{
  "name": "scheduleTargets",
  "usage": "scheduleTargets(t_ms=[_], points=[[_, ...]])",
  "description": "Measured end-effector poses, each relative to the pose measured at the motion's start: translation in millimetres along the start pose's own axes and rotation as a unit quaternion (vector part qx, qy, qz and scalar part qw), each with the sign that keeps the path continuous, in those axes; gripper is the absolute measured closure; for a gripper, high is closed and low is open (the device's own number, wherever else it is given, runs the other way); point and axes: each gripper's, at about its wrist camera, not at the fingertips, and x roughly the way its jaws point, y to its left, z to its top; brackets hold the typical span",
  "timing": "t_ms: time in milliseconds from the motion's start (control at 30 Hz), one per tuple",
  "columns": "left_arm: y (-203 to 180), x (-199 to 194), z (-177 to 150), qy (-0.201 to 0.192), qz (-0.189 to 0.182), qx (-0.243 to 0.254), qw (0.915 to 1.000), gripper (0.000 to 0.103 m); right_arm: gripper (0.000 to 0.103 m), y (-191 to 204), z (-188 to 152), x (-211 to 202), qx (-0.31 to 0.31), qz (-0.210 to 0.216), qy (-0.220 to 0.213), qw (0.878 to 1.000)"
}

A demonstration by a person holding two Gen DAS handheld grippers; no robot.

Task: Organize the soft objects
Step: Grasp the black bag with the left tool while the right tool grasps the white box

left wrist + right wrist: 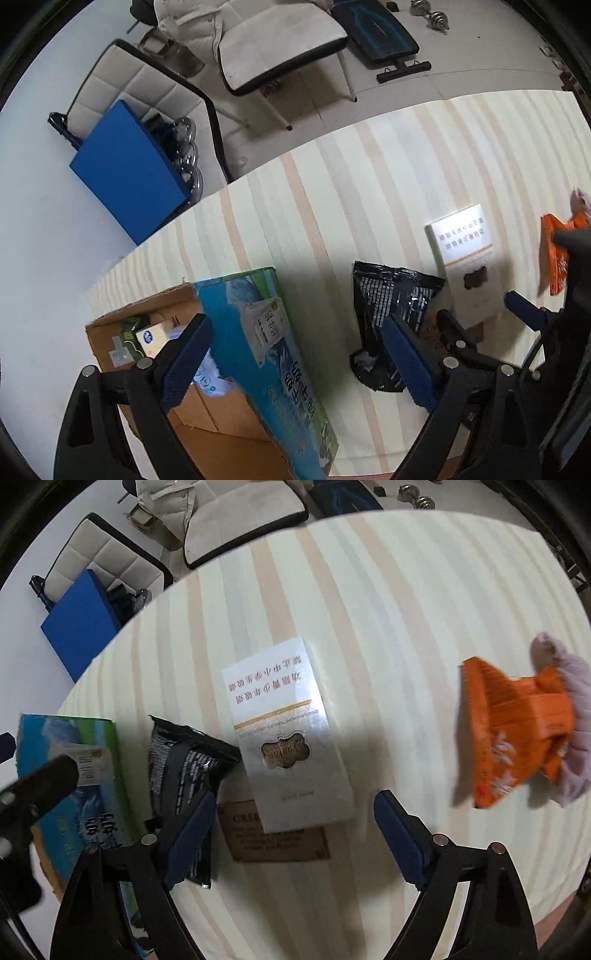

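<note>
Here both grippers hang wide and empty: the left gripper [295, 354] beside the black pouch [391, 306], the right gripper [295, 834] over the white box [288, 734]. Right of that box lies the orange packet [517, 738], seemingly on a lilac cloth [569, 738]; pinch it mid-body.

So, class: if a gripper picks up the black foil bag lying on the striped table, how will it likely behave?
The black foil bag looks crumpled and creased, so it would probably flex and sag rather than stay stiff. Its glossy surface hints that it may slip between pads. It lies flat, so it seems unlikely to roll.
</note>
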Motion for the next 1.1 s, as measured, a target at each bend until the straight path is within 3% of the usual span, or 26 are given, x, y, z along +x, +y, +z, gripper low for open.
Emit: scheduleTargets(t_ms=[100, 133, 333, 400, 433, 567, 633, 733, 800, 833, 933, 967, 1100], points=[[-2, 1, 2, -0.004, 0.003, 0.006, 1.0, 0.01, 0.03, 9, -1, -1, -0.026, -0.037, -0.014, 0.999], [-4, 1, 3, -0.002, -0.004, 0.008, 1.0, 0.01, 0.041, 10, -2, -2, -0.034, -0.055, -0.014, 0.998], [-33, 9, 1, 0.008, -0.026, 0.045, 0.9986, 0.01, 0.044, -31, -27, -14, -0.014, -0.077, 0.004, 0.997], [-48, 20, -4, 0.021, -0.028, 0.067, 0.9971, 0.01, 0.061, -52, -45, -22, 0.006, -0.063, 0.012, 0.998], [-55, 26, -6, 0.03, -0.03, 0.077, 0.9961, 0.01, 0.077, -63, -55, -26, 0.017, -0.065, 0.021, 0.998], [-76, 49, -12, 0.061, -0.025, 0.109, 0.9918, 0.01, 0.077, -86, -80, -25, 0.03, -0.066, 0.048, 0.996], [-81, 59, -12, 0.073, -0.022, 0.111, 0.9909, 0.01, 0.074, -90, -83, -28, 0.034, -0.04, 0.045, 0.998], [-82, 72, -11, 0.086, -0.025, 0.102, 0.9908, 0.01, 0.041, -94, -74, -41, 0.043, -0.017, 0.023, 0.999], [-79, 80, -12, 0.09, -0.032, 0.091, 0.9912, 0.012, 0.037, -93, -63, -48, 0.055, -0.003, 0.004, 0.998], [-75, 85, -9, 0.092, -0.04, 0.085, 0.9913, 0.017, 0.037, -91, -53, -49, 0.059, -0.006, -0.004, 0.998], [-64, 89, -8, 0.101, -0.079, 0.053, 0.9904, 0.042, 0.037, -87, -29, -41, 0.064, -0.008, 0.001, 0.998], [-60, 91, -8, 0.109, -0.107, 0.037, 0.9876, 0.056, 0.037, -82, -22, -37, 0.063, -0.009, 0.006, 0.998], [-57, 93, -8, 0.11, -0.119, 0.017, 0.9866, 0.058, 0.037, -64, -11, -19, 0.061, -0.031, 0.018, 0.997]])
